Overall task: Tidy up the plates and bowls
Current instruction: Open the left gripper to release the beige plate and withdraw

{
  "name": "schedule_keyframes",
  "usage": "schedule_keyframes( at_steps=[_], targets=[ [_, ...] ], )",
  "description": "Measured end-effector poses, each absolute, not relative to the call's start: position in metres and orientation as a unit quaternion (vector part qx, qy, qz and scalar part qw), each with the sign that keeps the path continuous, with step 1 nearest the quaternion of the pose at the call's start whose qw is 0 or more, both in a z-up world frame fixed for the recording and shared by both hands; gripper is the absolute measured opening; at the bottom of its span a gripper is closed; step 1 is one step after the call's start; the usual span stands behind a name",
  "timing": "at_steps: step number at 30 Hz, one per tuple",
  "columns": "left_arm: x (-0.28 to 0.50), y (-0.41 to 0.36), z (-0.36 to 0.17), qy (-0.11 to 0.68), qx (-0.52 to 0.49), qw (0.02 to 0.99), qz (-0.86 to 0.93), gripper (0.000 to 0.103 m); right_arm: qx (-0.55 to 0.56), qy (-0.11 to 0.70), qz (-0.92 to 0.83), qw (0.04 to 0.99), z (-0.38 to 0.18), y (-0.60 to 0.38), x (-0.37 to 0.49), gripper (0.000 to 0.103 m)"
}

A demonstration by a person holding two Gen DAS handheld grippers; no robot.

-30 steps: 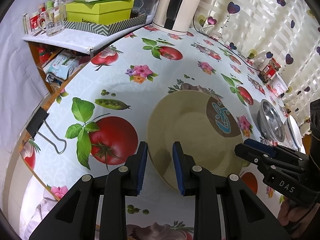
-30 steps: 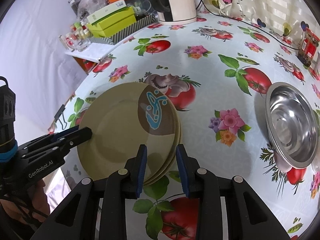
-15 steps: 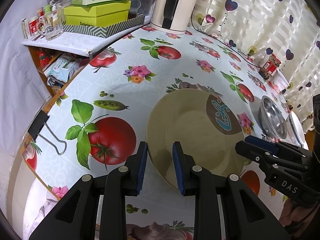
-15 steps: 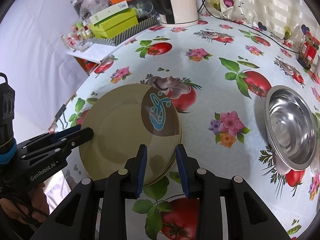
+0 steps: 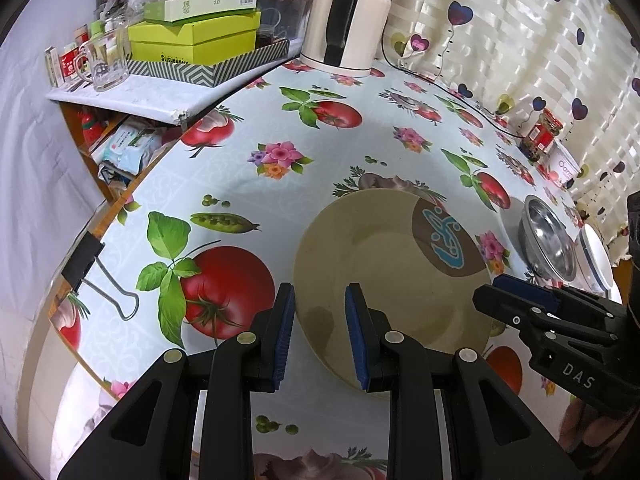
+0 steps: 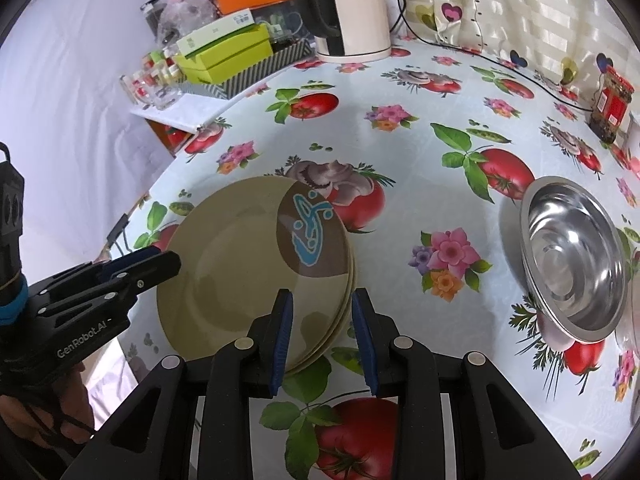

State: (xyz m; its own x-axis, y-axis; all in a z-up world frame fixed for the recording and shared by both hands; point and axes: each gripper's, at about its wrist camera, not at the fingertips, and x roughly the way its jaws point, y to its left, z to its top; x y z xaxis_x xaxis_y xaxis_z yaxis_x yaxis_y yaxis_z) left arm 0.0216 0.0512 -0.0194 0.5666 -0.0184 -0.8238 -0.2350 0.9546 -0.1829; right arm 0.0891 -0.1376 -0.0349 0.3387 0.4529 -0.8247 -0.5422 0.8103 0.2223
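A stack of olive plates [image 5: 384, 264] [image 6: 240, 264] with a brown patch and a blue mark lies flat on the tomato-print tablecloth. My left gripper [image 5: 320, 290] is open over the stack's left rim, which shows in the gap between its blue pads; the pads do not press on it. The right wrist view shows that left gripper [image 6: 168, 260] at the stack's left edge. My right gripper [image 6: 322, 296] is open over the near right rim, which also lies between its pads. It shows as the right gripper [image 5: 486, 294] in the left wrist view. A steel bowl [image 6: 572, 264] [image 5: 548, 240] sits to the right.
A white dish with a blue rim [image 5: 596, 256] sits beyond the steel bowl. A kettle [image 6: 352, 8], green boxes [image 5: 196, 36] and a glass mug [image 5: 106, 64] crowd the far left corner. A jar [image 6: 612, 100] stands by the curtain. A binder clip [image 5: 88, 264] grips the table's left edge.
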Motion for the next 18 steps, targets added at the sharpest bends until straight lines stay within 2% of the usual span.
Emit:
schedule_keyframes(
  at_steps=[18],
  targets=[
    [0.0279, 0.0486, -0.0199, 0.461, -0.126, 0.875, 0.07, 0.026, -0.047, 0.484, 0.316, 0.814, -0.0353, -0.1366, 0.0875, 0.029]
  ],
)
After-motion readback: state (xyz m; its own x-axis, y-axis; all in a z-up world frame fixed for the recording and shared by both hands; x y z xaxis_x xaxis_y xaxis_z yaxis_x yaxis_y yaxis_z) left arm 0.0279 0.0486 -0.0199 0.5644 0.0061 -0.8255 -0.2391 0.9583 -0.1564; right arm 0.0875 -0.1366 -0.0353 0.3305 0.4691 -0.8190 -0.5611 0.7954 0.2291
